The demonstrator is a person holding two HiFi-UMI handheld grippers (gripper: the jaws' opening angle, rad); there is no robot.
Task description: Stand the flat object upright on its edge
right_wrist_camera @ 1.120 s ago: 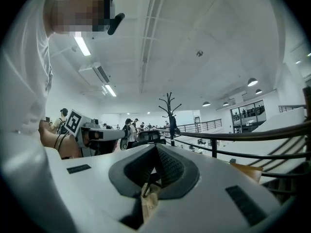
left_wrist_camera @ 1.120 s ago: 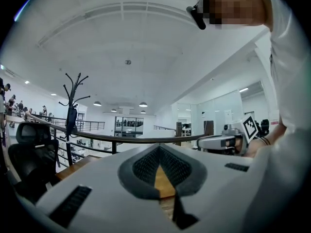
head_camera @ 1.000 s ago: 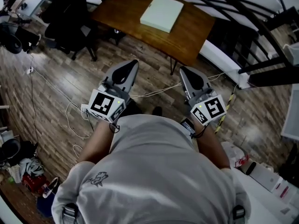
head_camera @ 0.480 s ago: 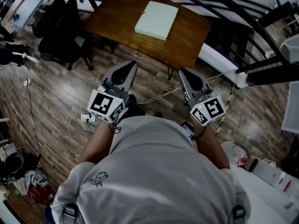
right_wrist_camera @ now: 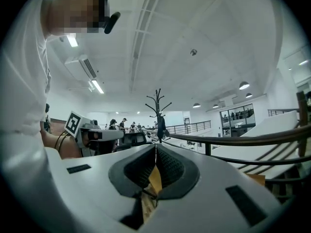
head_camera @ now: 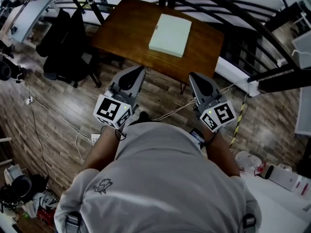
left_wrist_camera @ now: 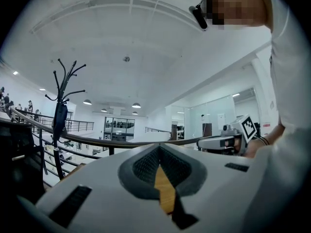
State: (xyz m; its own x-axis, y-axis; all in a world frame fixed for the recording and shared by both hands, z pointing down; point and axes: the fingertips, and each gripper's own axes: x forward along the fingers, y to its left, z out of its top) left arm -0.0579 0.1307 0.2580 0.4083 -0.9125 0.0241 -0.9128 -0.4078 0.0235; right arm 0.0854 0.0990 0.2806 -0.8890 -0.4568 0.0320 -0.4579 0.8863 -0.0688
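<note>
A flat pale green box (head_camera: 170, 35) lies on its broad face on the brown wooden table (head_camera: 126, 30), in the head view's upper middle. My left gripper (head_camera: 136, 73) is held over the floor just short of the table's near edge, jaws shut on nothing. My right gripper (head_camera: 197, 78) hangs level with it to the right, also shut and empty. Both point toward the table, well short of the box. In the left gripper view the shut left gripper (left_wrist_camera: 159, 147) shows only a sliver of table between its pads; the right gripper (right_wrist_camera: 155, 147) looks the same in its own view.
A black railing (head_camera: 228, 13) runs behind and to the right of the table. A dark office chair (head_camera: 68, 47) stands to the table's left. Cables (head_camera: 58, 115) trail over the wooden floor. A coat stand (left_wrist_camera: 60, 115) rises at the left. White boxes (head_camera: 286, 178) sit at the lower right.
The person has stepped closer; the table and box have shifted slightly in the head view. Both grippers stay shut and keep their spacing.
</note>
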